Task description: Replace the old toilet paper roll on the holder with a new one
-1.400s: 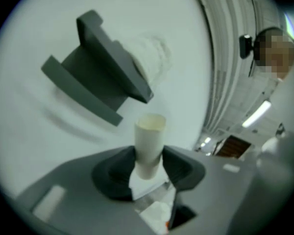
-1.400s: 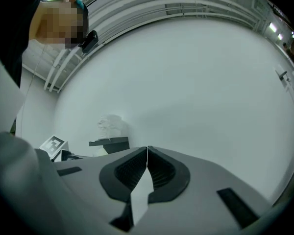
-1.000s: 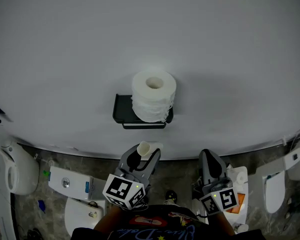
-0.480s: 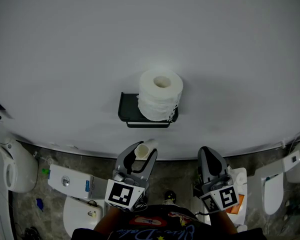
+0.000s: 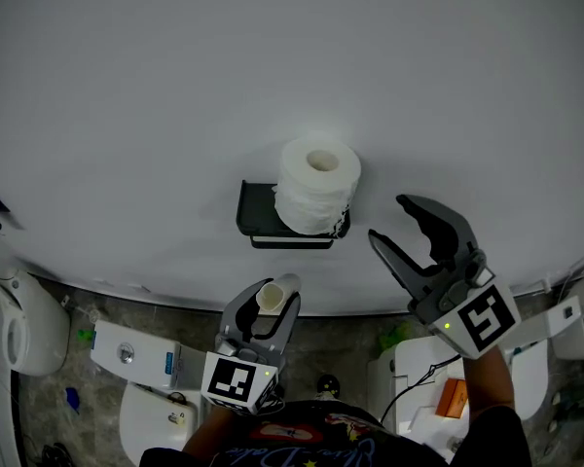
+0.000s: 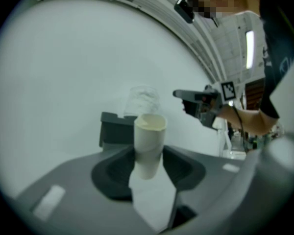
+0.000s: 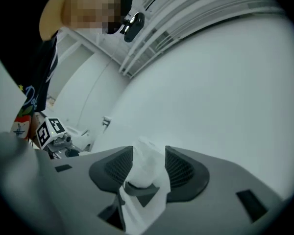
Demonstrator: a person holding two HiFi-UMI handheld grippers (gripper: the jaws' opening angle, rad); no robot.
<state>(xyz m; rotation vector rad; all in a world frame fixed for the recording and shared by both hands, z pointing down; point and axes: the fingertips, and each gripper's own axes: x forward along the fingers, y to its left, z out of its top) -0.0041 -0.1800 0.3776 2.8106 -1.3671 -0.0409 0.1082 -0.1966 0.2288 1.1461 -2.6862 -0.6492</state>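
Left gripper view: jaws clamp smooth cardboard tube [image 6: 148, 148].

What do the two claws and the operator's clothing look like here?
Left claw and right claw: grey plastic, two curved fingers, dark pads, each with a white cube bearing black square markers. Thin dark cable trails under the right one. Operator wears a dark printed shirt. The right claw's jaws have just been opening, nothing between them.
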